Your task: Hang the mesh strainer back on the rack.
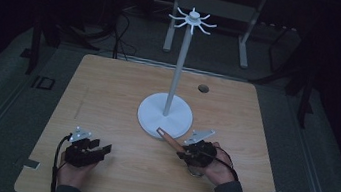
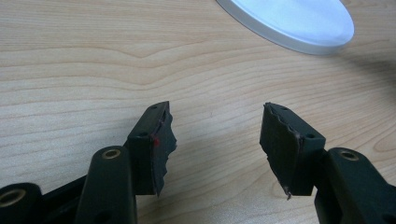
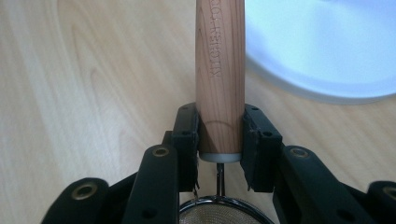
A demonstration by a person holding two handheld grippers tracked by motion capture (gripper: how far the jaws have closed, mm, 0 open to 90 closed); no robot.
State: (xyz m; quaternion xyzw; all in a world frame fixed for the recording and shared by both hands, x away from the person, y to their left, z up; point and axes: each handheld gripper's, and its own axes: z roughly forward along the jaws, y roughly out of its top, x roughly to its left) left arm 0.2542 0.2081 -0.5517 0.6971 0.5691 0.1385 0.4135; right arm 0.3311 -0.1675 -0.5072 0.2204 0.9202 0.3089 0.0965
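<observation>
The room around my wooden table (image 1: 108, 92) is dark, with table legs and cables on the floor beyond its far edge. My right gripper (image 3: 219, 140) has its jaws clamped on the wooden handle (image 3: 219, 70) of a small strainer, whose metal mesh rim (image 3: 219, 212) sits just behind the pads; the handle points toward the white stand's round base (image 1: 164, 115) at the table's middle, its tip just beside the base rim. A tall pole (image 1: 179, 62) rises from that base to a ring of hooks (image 1: 192, 20). Near the front left edge, my left gripper (image 2: 217, 140) holds its jaws wide apart over bare wood, gripping nothing.
</observation>
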